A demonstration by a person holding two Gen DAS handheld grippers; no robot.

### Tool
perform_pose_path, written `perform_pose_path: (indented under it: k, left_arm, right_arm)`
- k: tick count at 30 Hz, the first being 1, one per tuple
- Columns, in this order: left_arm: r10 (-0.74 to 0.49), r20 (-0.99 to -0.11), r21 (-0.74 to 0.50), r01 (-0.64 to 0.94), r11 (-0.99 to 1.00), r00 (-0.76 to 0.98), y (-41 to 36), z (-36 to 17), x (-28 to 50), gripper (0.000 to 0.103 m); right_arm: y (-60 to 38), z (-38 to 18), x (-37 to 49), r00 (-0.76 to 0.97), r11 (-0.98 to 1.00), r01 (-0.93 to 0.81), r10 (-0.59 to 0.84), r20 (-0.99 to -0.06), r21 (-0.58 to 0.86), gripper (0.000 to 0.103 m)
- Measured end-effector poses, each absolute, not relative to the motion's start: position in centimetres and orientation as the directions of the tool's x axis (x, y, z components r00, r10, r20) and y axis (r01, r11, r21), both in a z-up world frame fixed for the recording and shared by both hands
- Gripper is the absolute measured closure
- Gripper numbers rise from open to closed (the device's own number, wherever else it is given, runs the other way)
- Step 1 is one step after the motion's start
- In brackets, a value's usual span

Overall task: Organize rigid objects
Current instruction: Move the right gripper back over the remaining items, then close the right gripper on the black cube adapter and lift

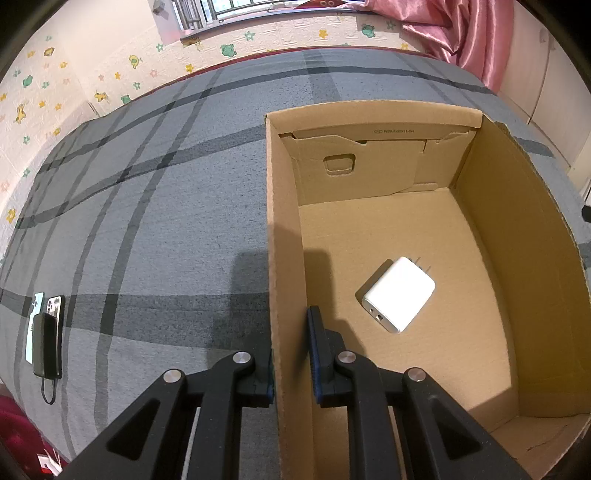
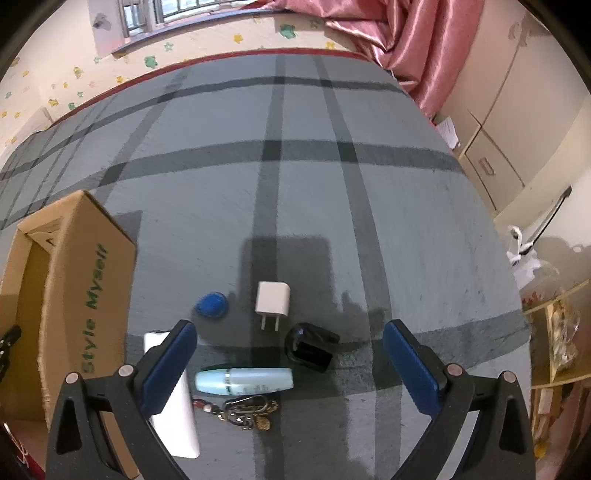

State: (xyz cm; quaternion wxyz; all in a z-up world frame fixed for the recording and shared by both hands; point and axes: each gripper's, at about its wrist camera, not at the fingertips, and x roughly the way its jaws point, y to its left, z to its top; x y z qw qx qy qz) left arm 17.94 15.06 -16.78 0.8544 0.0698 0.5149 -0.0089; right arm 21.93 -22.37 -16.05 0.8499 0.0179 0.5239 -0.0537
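Grey plaid bedspread (image 2: 406, 229), dark crossing stripes, over a bed; cream wall with star and frog stickers, barred window, pink satin curtain (image 2: 388, 33) at the far edge.

Cardboard box (image 1: 491, 221): open-topped, on the bedspread. Contents: one white charger block (image 1: 397, 294), prongs pointing to the far wall, lying flat on the box floor just beyond the left claw's inner finger.

Left claw (image 1: 291, 339): clenched on the box's near-left wall, one finger outside, one inside.

Right claw (image 2: 290, 343): released, jaws wide, holding nothing, above a cluster of loose items beside the box's printed side.

Items between its fingers: small white plug adapter (image 2: 272, 301), prongs toward the claw; black oval device (image 2: 310, 347); pale teal tube (image 2: 243, 380), lying crosswise; key bunch (image 2: 245, 410) nearest the claw. Blue oval fob (image 2: 211, 304), just left of the adapter. White flat slab (image 2: 175, 410), partly under the left finger.

Far left edge of bedspread: two phones and a dark power bank (image 1: 46, 341) with cable.
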Motion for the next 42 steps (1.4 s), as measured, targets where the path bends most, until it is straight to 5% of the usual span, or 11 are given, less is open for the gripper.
perform_pose_path:
  k: [23, 26, 29, 30, 42]
  left_arm:
    - [0.066, -0.88, 0.12, 0.087, 0.989, 0.471, 14.8, -16.7, 17.8, 0.088]
    - [0.065, -0.88, 0.12, 0.087, 0.989, 0.471, 14.8, -16.7, 17.8, 0.088]
    - [0.067, -0.88, 0.122, 0.087, 0.989, 0.47, 14.8, -16.8, 17.8, 0.088]
    - [0.067, -0.88, 0.122, 0.087, 0.989, 0.47, 14.9, -16.8, 17.8, 0.088]
    - [0.072, -0.88, 0.127, 0.087, 0.988, 0.469, 14.7, -16.8, 17.9, 0.088]
  right_arm:
    - [-25.4, -23.9, 24.0, 0.33, 0.984, 0.179, -0.067, -0.942, -0.007, 0.002]
    - [-25.7, -24.0, 24.1, 0.325, 0.984, 0.18, -0.053, -0.944, 0.007, 0.013]
    - [-25.9, -24.4, 24.3, 0.303, 0.985, 0.171, -0.033, -0.953, 0.021, 0.038]
    - [-25.9, -24.6, 24.3, 0.294, 0.985, 0.17, -0.017, -0.956, 0.035, 0.053]
    - [-25.6, -22.7, 22.8, 0.31, 0.985, 0.171, -0.032, -0.95, 0.022, 0.052]
